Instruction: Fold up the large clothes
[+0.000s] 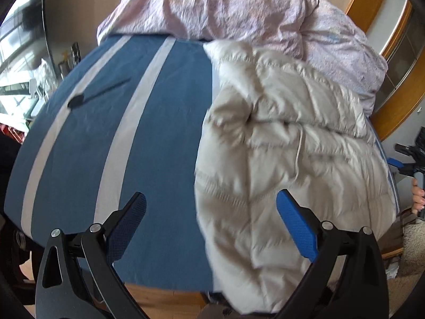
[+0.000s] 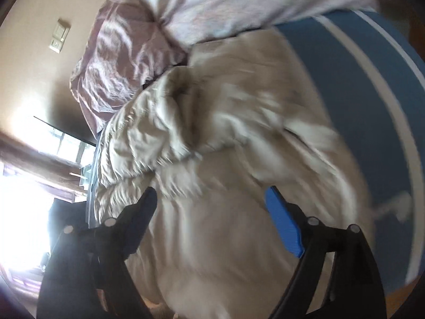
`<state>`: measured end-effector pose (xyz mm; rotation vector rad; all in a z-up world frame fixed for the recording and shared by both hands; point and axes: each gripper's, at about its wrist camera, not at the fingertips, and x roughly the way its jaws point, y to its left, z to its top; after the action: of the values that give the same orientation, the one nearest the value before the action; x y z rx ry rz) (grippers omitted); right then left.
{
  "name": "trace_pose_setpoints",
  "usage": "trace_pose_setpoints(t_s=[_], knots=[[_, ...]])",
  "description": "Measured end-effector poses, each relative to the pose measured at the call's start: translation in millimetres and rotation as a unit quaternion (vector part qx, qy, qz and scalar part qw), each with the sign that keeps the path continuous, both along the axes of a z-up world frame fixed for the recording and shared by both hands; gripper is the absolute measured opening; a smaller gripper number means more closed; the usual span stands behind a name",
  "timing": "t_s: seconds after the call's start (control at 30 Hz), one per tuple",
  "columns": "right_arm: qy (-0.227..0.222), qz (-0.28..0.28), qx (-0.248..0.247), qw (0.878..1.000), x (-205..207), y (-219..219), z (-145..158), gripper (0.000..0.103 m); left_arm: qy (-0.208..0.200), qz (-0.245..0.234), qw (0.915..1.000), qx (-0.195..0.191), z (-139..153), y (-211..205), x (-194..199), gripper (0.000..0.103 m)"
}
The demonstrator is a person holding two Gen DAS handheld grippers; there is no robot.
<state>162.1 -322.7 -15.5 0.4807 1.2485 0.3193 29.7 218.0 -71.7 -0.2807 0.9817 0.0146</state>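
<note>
Both grippers, left gripper [image 1: 211,204] and right gripper [image 2: 209,199], hang wide open holding nothing, puffy cream jacket [image 1: 287,143] bunched just ahead on the striped bed [image 1: 148,122] (slippery stuff), so a shallow pinch could undo the fold.

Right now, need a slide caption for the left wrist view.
Open left gripper above a cream puffer jacket on a blue striped bedsheet.

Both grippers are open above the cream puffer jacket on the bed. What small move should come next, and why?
Probably lower the left gripper onto the near left edge of the puffer jacket and close on it. Both it and the right gripper are open and empty, and the jacket lies bunched on the blue striped sheet, not yet flat.
</note>
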Motion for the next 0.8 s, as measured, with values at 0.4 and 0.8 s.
trace_pose_setpoints(t_s=[0.4,0.8], knots=[[0.063,-0.071,-0.010,0.995,-71.9,-95.4,-28.5,0.084,0.035,0.006,0.9940,-0.103,-32.5,8.4,-29.7,0.099],[0.089,-0.063,0.058,0.992,-82.0,-95.4,-62.0,0.079,0.027,0.020,0.9840,-0.175,-45.5,7.6,-43.7,0.088]])
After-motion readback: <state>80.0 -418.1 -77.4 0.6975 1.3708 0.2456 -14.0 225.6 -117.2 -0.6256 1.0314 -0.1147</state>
